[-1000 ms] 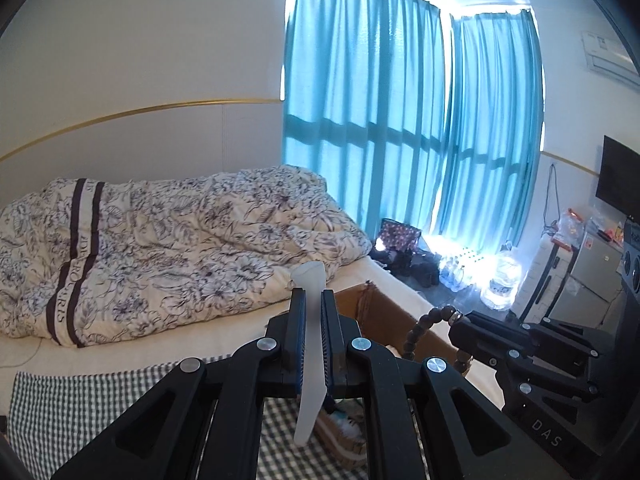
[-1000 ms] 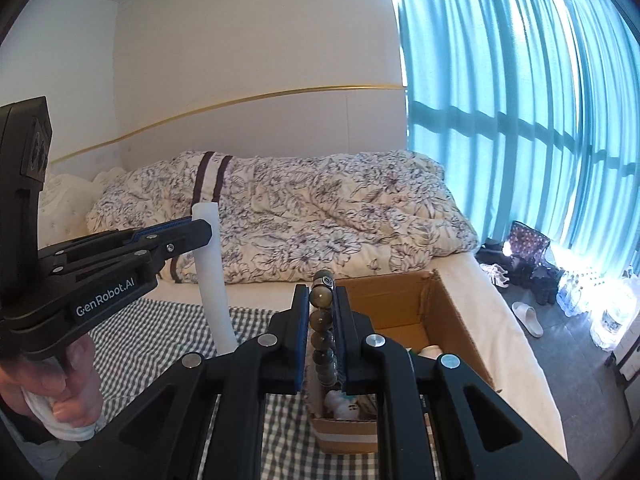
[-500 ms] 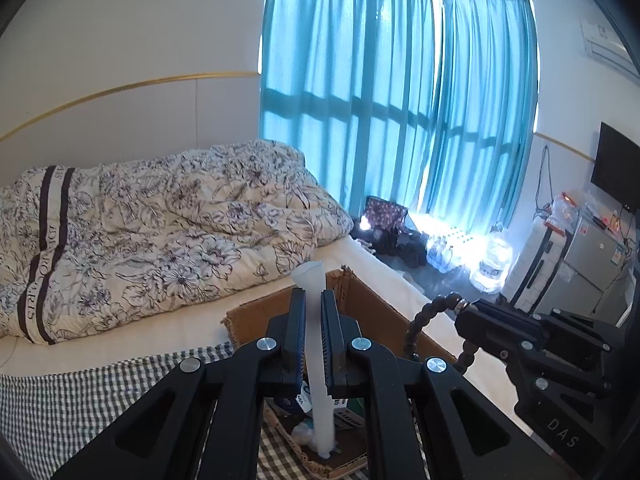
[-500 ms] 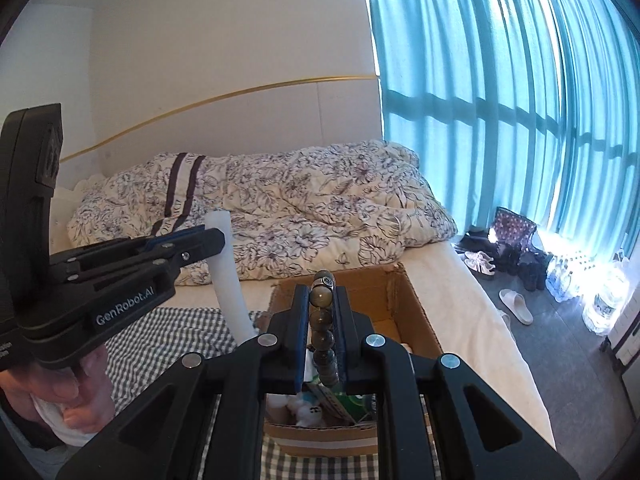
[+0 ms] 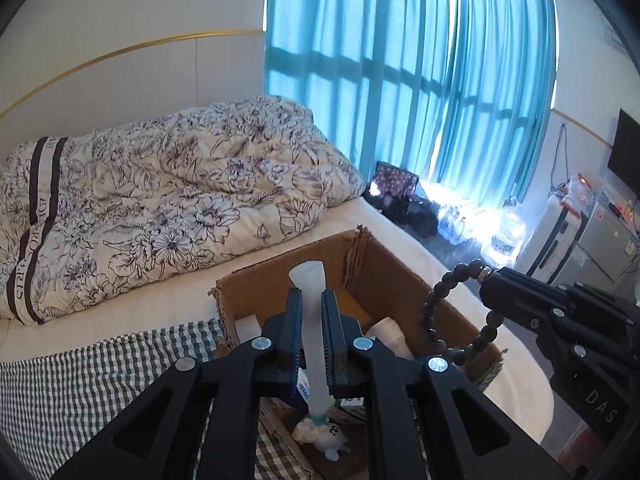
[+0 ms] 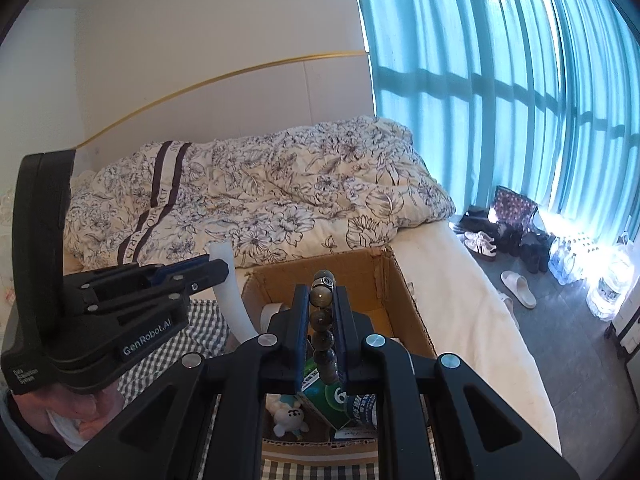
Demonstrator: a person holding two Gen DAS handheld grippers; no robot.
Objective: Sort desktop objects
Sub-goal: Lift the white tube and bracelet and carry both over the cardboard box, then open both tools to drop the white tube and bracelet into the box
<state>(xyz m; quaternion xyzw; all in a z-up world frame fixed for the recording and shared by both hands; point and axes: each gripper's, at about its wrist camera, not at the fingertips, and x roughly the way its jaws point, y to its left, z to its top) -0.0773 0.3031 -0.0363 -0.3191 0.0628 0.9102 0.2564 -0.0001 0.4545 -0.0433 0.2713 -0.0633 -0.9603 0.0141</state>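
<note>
My left gripper (image 5: 313, 300) is shut on a long translucent white shoehorn-like strip (image 5: 312, 320) and holds it upright over the open cardboard box (image 5: 384, 276). My right gripper (image 6: 322, 300) is shut on a dark bead bracelet (image 6: 322, 320), also over the box (image 6: 404, 304). In the left wrist view the bracelet (image 5: 436, 316) hangs in a loop from the right gripper above the box's right side. In the right wrist view the left gripper (image 6: 218, 270) holds the white strip (image 6: 232, 304) at the box's left edge. The box holds a small white plush toy (image 6: 286, 416), a green carton (image 6: 320, 396) and other items.
The box stands on a checked cloth (image 5: 80, 384) beside a bed with a floral duvet (image 5: 160, 200). Teal curtains (image 5: 400, 80) cover the window. Shoes, slippers (image 6: 518, 284) and water bottles lie on the floor to the right; a white suitcase (image 5: 560, 232) stands far right.
Both grippers have moved forward and down towards the box with their objects still held. The box now fills more of both views and its contents show.
</note>
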